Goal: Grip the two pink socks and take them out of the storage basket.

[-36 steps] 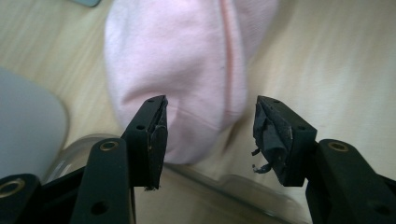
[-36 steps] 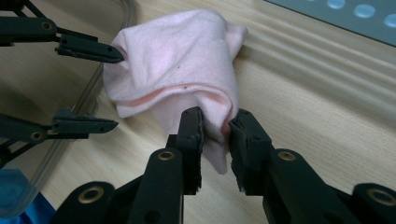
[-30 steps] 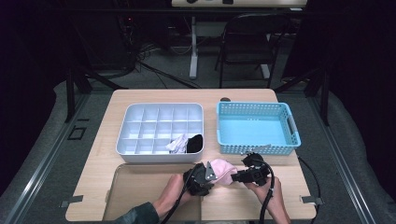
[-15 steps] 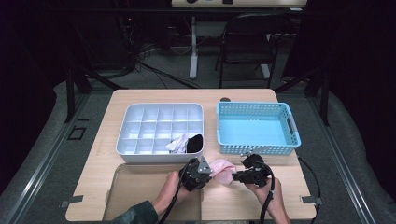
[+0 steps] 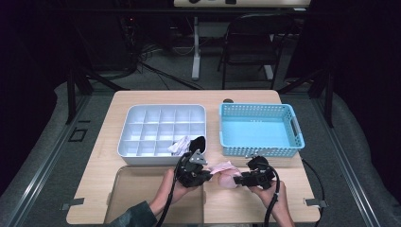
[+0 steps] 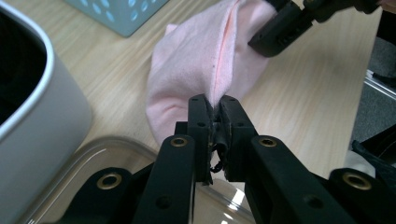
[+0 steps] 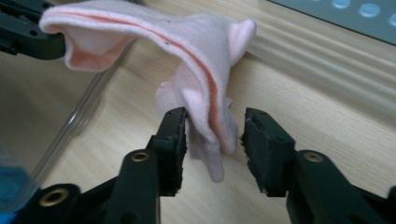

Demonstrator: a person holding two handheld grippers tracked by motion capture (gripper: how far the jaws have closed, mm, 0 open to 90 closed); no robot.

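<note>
A pink sock point(image 5: 226, 172) hangs stretched between my two grippers, just above the table near its front edge. My left gripper point(image 5: 208, 174) is shut on one edge of it; in the left gripper view the jaws point(image 6: 212, 100) pinch the sock's point(image 6: 205, 56) seam. My right gripper point(image 5: 237, 179) has just been opening. In the right gripper view the other end of the sock point(image 7: 201, 56) dangles between its parted jaws point(image 7: 215, 119), and the right pad stands clear of the cloth. The right gripper point(image 6: 289, 28) also shows far off in the left gripper view.
A white compartment tray point(image 5: 127, 137) sits behind my left hand, with a white cloth point(image 5: 179, 144) and a black item point(image 5: 198, 142) in its front right cells. A blue basket point(image 5: 260, 132) stands empty at the right. A clear plastic lid point(image 5: 142, 189) lies front left.
My left gripper has lifted a little and drawn leftward with the sock's edge in it. The right gripper's jaws have parted around the other end of the sock.
</note>
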